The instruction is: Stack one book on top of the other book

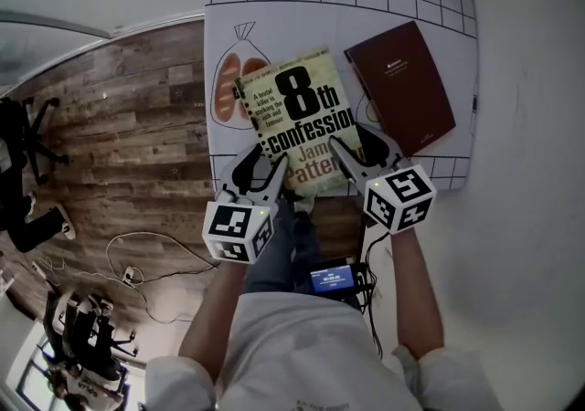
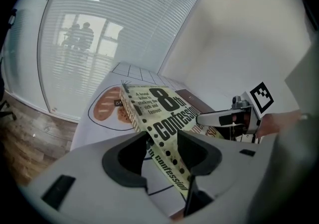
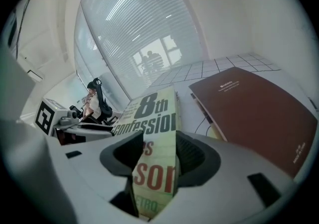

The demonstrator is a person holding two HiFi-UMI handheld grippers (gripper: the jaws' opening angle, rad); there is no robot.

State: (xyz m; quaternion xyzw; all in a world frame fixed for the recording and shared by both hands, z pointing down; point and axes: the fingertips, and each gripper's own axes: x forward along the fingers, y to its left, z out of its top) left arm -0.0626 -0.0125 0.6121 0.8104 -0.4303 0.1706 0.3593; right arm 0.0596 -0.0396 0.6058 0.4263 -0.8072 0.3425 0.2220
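A yellow-green paperback, the "8th confession" book (image 1: 297, 117) (image 2: 164, 113) (image 3: 152, 116), sits between both grippers at its near end, which looks tilted up off the white mat (image 1: 274, 26). My left gripper (image 1: 265, 163) (image 2: 162, 143) is shut on the near left corner by the spine. My right gripper (image 1: 355, 146) (image 3: 158, 156) is shut on the near right corner, pads against both covers. A maroon hardcover book (image 1: 402, 85) (image 3: 249, 113) lies flat on the mat to the right, a small gap away from the paperback.
The mat carries a bread drawing (image 1: 228, 80) at the left and a grid along the back. The table's near edge runs just under the grippers. Wooden floor with cables (image 1: 137, 263) lies to the left, and a white wall stands on the right.
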